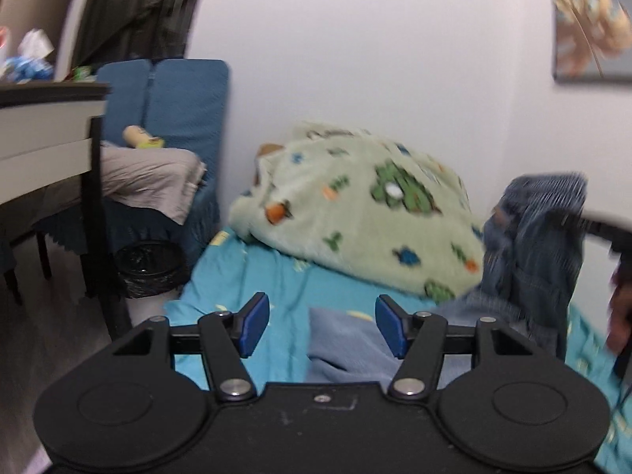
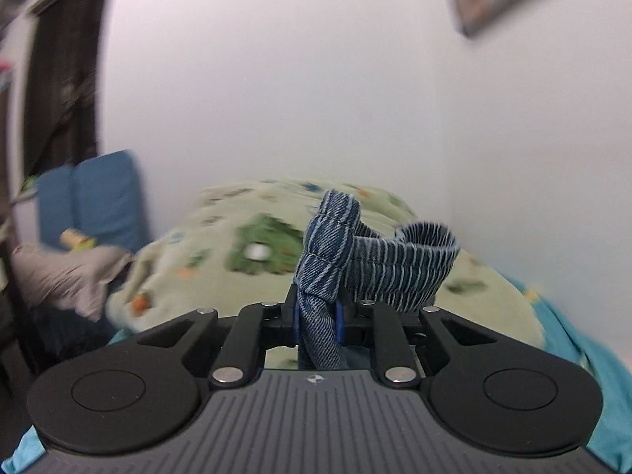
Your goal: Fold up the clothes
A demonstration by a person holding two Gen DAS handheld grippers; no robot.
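Note:
A dark blue denim garment [image 2: 330,245] with a striped inner side stands up between the pads of my right gripper [image 2: 318,318], which is shut on a bunched fold of it. In the left wrist view the same denim garment [image 1: 541,237] hangs lifted at the right, and its paler lower part [image 1: 347,347] trails onto the teal bed sheet [image 1: 245,276]. My left gripper [image 1: 322,326] hovers over that paler part, its blue pads [image 1: 254,324] wide apart with nothing between them. A blurred hand [image 1: 620,308] shows at the right edge.
A pale green blanket [image 1: 355,213] with a cartoon print is heaped at the back of the bed against the white wall. A blue chair [image 1: 177,102] with beige cloth [image 1: 150,181], a desk [image 1: 47,118] and a black bin [image 1: 150,272] stand at the left.

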